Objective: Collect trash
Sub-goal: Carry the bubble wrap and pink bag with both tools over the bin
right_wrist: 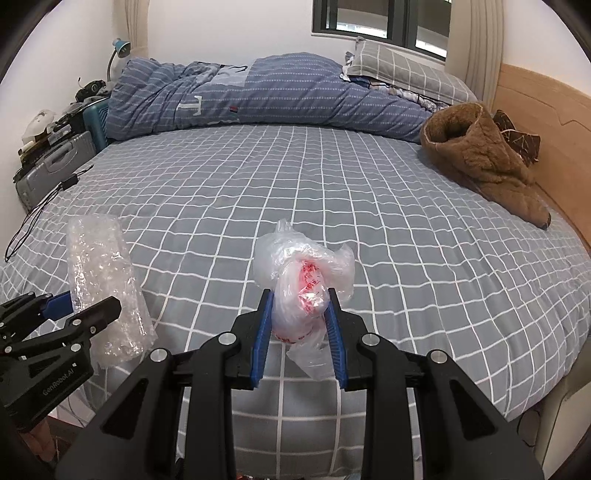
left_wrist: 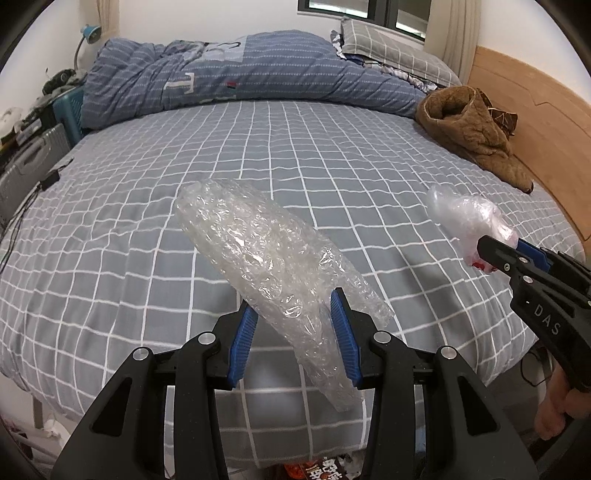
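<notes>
Two handheld grippers are hovering over the near edge of a bed, each carrying one piece of trash. The left gripper [left_wrist: 293, 306] is clenching one roll of bubble wrap [left_wrist: 273, 266], its two blue pads [left_wrist: 242, 343] pressing on the lower part of the roll while the rest is sticking up and away, tilted, above the sheet. Just to its right, the right gripper [right_wrist: 298, 306] is squeezing one crumpled clear plastic bag with red print [right_wrist: 304, 273], the bag bulging out above and below the two pads. Both pieces are being held in the air, clear of the bedding. Part of one hand [left_wrist: 554, 410] is showing on the right gripper's handle at the lower right of the left wrist view.

Beyond them, one grey sheet with a white grid [right_wrist: 332, 192] is covering the mattress. One black cable [right_wrist: 40, 206] is trailing across its left edge. Farther back on the right, one brown fleecy garment [right_wrist: 484, 158] is lying near the wooden headboard [right_wrist: 546, 125]. Along the far side, one blue striped quilt [right_wrist: 258, 96] is lying bunched, with one grey checked pillow [right_wrist: 399, 66] behind it under the window [right_wrist: 369, 18]. At far left, one grey suitcase [right_wrist: 55, 162] and one blue desk lamp [right_wrist: 120, 50] are standing against the wall.
</notes>
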